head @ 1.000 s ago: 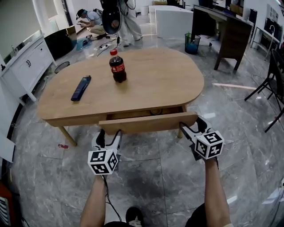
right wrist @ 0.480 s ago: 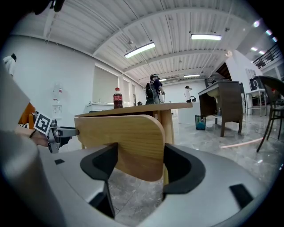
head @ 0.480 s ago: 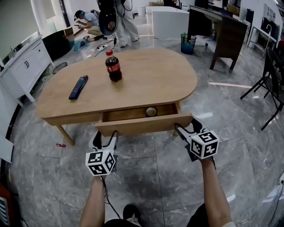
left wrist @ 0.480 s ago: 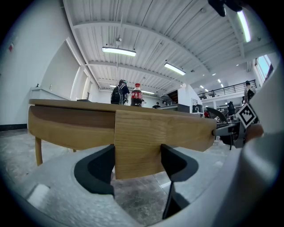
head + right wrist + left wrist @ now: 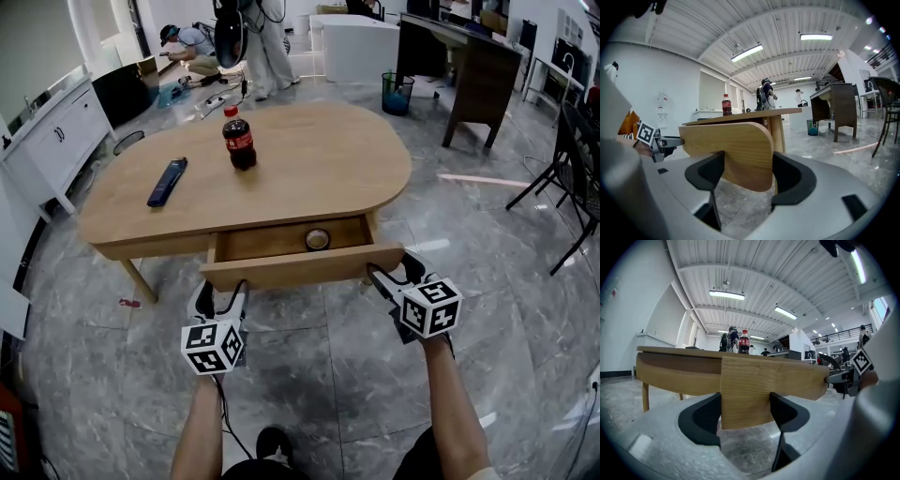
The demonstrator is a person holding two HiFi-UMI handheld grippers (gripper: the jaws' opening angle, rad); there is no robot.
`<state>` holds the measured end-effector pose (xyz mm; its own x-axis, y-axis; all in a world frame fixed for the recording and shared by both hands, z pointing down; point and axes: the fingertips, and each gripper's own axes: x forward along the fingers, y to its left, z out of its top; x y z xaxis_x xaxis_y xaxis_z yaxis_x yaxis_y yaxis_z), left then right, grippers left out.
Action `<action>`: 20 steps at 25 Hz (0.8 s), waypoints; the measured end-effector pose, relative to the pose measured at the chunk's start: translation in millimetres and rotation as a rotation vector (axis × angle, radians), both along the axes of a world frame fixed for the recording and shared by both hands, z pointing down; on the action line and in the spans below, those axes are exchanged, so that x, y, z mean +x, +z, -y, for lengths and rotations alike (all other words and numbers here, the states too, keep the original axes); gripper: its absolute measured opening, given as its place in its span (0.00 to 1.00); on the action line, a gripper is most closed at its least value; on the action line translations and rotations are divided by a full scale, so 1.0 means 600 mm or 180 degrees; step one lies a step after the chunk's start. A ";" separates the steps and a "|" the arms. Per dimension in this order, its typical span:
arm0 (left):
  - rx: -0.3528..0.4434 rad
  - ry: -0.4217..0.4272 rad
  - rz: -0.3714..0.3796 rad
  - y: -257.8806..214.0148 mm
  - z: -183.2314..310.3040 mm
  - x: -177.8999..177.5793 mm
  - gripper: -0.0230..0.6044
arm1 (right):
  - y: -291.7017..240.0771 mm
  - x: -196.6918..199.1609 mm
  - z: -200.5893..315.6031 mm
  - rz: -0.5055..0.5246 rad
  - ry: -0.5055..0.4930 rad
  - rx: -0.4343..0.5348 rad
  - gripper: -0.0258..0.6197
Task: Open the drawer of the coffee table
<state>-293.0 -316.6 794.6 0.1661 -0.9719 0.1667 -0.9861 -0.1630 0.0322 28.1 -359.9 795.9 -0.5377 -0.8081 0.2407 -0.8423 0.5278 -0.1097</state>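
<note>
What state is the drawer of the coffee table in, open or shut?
Open: the drawer front stands out from the coffee table, and the inside shows from above, with a small round thing in it.

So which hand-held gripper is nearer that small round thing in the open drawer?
The right hand-held gripper, at the right end of the light wooden drawer front; the small round object lies right of centre, farther from the left hand-held gripper.

Cola bottle (image 5: pixel 238 139), red cap, upright; dark flat remote (image 5: pixel 167 182) lying left of it, well apart. White cabinet (image 5: pixel 52 141) along left wall. Dark desk (image 5: pixel 469 66) far right, green bin (image 5: pixel 397 94) beside it. Person (image 5: pixel 192 45) crouching on grey marble floor (image 5: pixel 375 375) at back.
</note>
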 end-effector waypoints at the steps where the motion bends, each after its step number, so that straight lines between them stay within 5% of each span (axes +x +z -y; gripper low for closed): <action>1: -0.0005 0.0005 -0.0001 -0.001 -0.002 0.001 0.54 | -0.001 0.001 -0.002 -0.0004 0.0000 0.0003 0.55; 20: -0.0079 0.0038 0.0001 0.002 -0.038 0.006 0.54 | 0.002 0.010 -0.042 -0.0005 -0.0143 -0.0061 0.54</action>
